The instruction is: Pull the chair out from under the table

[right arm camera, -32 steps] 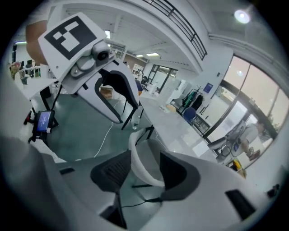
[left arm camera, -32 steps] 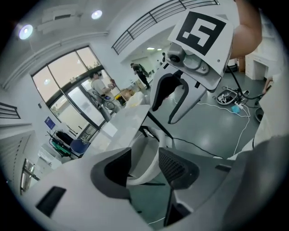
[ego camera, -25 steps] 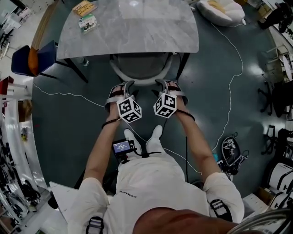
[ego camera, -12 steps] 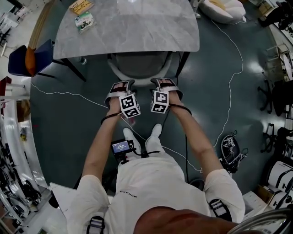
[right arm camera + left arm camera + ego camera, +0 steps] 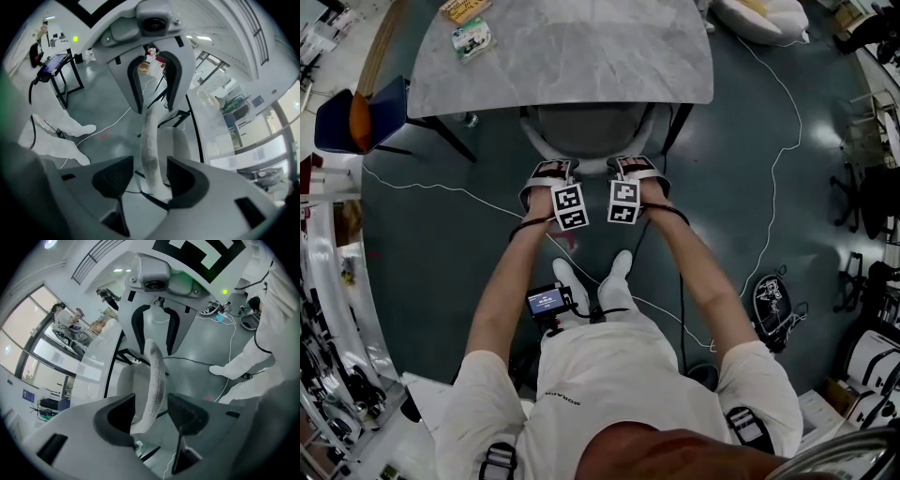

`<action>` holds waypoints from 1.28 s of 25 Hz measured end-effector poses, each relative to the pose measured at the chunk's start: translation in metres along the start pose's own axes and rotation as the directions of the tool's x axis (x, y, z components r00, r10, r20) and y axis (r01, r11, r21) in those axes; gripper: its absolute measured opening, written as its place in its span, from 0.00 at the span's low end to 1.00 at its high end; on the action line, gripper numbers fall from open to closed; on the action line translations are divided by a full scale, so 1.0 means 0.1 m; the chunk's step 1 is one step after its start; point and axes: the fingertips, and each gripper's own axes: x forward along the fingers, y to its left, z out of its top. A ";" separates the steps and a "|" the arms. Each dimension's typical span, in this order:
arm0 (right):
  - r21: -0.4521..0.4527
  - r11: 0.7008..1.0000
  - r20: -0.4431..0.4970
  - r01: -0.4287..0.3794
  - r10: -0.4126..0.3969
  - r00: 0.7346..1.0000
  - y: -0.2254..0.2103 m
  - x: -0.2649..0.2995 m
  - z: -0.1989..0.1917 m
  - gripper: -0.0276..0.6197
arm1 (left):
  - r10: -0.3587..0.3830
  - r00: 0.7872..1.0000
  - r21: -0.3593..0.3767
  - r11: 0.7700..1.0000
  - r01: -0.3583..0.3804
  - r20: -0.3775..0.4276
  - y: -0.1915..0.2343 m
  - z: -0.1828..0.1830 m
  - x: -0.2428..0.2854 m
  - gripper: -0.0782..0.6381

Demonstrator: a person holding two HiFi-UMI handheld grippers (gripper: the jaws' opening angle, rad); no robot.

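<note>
Looking down in the head view, I am seeing the bench [image 5: 562, 52] with its far edge cut off by the frame. The chair [image 5: 586, 131] is sitting tucked under the near edge, so the bench is hiding most of the seat and only the curved back is showing. My left gripper [image 5: 551, 171] and right gripper [image 5: 635, 167] are reaching side by side at that back. The marker cubes and my hands are covering the jaws here, so this view is not telling me how they stand.

The left gripper view is showing what the head view hides. My jaws are standing apart and released, straddling the backrest rim [image 5: 154, 371], with a clear gap on the right-hand jaw's side. Whether the rim is touching the other jaw is hard to make out. The rim's lower end is vanishing behind my jaws. The right gripper is facing me further along the rim.

In the right gripper view, my jaws are likewise spread around the rim, not clenched. The rim is lying closer to one jaw, and my white trouser legs [image 5: 61, 133] are showing beside it.
</note>
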 end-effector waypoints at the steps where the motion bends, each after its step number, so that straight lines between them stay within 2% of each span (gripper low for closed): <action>1: -0.010 1.000 -0.006 0.003 -0.003 1.000 0.00 0.03 -0.02 0.40 | 0.001 1.000 0.007 1.000 -0.001 -0.003 0.00 -0.01 0.03 0.41; 6: -0.054 0.998 -0.015 0.038 -0.039 0.999 -0.01 0.14 -0.06 0.40 | -0.009 0.999 0.078 0.997 0.011 -0.032 -0.06 -0.07 0.15 0.41; 9: -0.060 0.996 0.002 0.066 -0.066 0.998 -0.04 0.21 -0.03 0.33 | -0.020 0.999 0.084 0.996 0.024 -0.038 -0.10 -0.09 0.24 0.41; 15: -0.074 0.996 -0.015 0.049 -0.050 0.999 0.00 0.35 -0.07 0.29 | -0.021 0.997 0.109 0.994 0.029 -0.072 -0.15 -0.14 0.43 0.41; 16: -0.071 0.997 -0.023 0.039 -0.040 0.999 0.01 0.37 -0.08 0.28 | -0.003 0.997 0.124 0.992 0.012 -0.076 -0.14 -0.15 0.45 0.37; 17: -0.068 0.997 -0.029 0.028 -0.030 0.999 0.04 0.38 -0.09 0.26 | 0.018 0.997 0.140 0.990 -0.007 -0.076 -0.14 -0.14 0.46 0.28; 18: -0.068 0.998 -0.033 0.019 -0.021 0.999 0.06 0.38 -0.10 0.23 | 0.033 0.997 0.151 0.988 -0.021 -0.075 -0.14 -0.14 0.46 0.27; 21: -0.070 0.998 -0.031 0.011 -0.013 0.999 0.07 0.38 -0.12 0.19 | 0.037 0.996 0.147 0.989 -0.026 -0.076 -0.14 -0.12 0.48 0.25; 32: -0.056 0.998 -0.038 -0.007 0.005 0.999 0.09 0.39 -0.12 0.18 | 0.009 0.996 0.127 0.992 0.003 -0.093 -0.15 -0.12 0.47 0.23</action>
